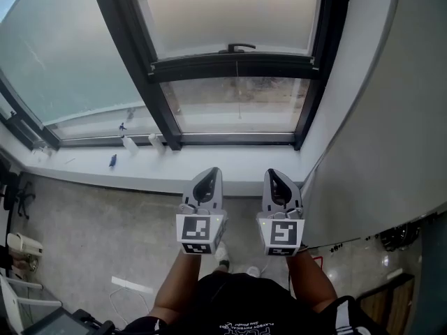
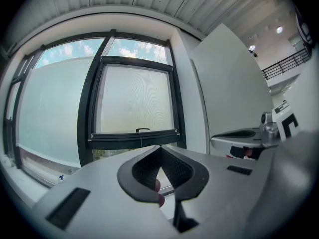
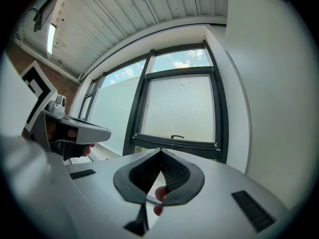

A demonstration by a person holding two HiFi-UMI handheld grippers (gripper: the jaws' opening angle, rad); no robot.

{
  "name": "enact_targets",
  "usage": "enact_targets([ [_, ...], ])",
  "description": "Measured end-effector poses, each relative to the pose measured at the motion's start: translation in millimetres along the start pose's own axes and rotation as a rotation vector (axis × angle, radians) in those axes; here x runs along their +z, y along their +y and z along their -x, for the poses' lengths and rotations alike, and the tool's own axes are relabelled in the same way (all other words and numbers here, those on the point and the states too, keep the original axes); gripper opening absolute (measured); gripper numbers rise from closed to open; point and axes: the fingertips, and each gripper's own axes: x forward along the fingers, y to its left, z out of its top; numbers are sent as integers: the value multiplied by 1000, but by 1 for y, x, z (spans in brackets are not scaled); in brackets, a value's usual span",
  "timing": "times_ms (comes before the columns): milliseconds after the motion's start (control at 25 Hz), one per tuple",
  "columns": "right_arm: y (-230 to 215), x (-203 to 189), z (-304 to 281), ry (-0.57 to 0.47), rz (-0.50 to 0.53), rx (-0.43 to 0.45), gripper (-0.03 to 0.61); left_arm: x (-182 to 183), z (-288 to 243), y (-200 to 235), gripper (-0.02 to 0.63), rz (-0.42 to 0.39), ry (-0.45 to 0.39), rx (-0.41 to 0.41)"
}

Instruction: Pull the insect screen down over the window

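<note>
Head view: we log the insect screen (image 1: 230,12) part-lowered, its pull bar (image 1: 234,68) running 9-to-3. Its handle (image 1: 237,47) lies at 12 o'clock, well apart from left gripper (image 1: 209,176) and right gripper (image 1: 274,176). Both have jaws together, empty; neither is clearly nearer.

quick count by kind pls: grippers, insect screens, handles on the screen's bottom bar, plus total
grippers: 2 (left gripper and right gripper, fingers shut and empty on both)
insect screen: 1
handle on the screen's bottom bar: 1
total: 4
</note>
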Motion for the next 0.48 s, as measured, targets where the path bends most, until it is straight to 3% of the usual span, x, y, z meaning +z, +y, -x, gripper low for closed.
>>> enact_targets([
  [480,10,4,20,-13,-3,22,3,-7,20,0,3,5,13,9],
])
